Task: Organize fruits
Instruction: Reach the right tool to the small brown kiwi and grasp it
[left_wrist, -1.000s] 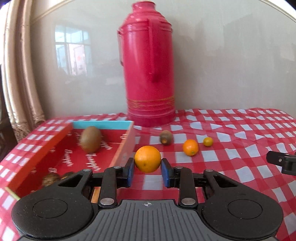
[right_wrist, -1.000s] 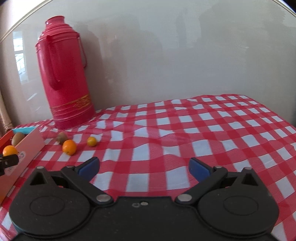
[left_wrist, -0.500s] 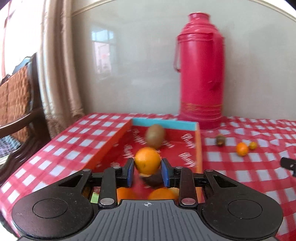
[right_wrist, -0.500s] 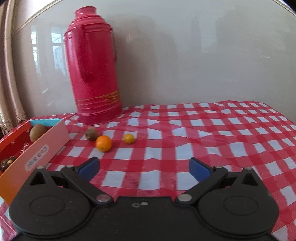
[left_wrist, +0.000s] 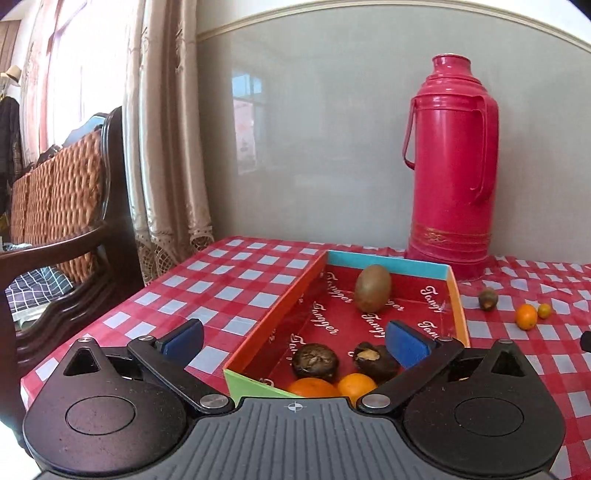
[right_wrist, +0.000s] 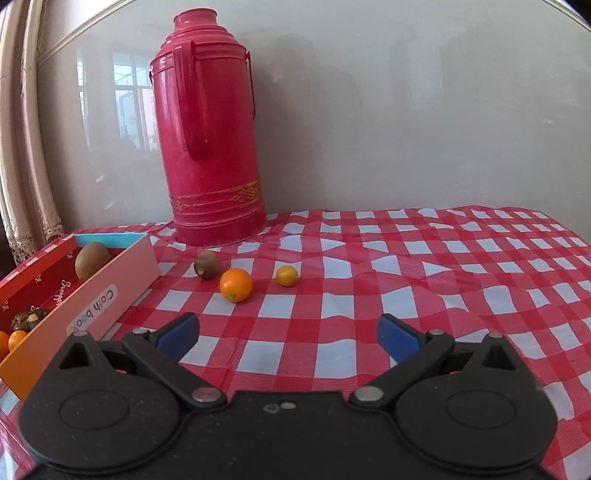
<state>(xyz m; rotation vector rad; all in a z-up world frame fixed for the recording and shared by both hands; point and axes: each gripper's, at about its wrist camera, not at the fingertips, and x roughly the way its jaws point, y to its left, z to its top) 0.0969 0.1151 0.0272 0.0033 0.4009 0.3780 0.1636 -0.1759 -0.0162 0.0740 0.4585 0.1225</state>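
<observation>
Orange round fruit (left_wrist: 356, 384) is lying in the red cardboard box (left_wrist: 459, 306), below the just-opened, empty left gripper (left_wrist: 294, 338); right gripper (right_wrist: 287, 334) is gaping empty.

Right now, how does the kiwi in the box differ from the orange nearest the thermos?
The kiwi is brown and oval; the orange is bright orange and round. The kiwi lies inside the box; the orange sits loose on the checked tablecloth. The kiwi looks larger. Neither is held by a gripper.
</observation>
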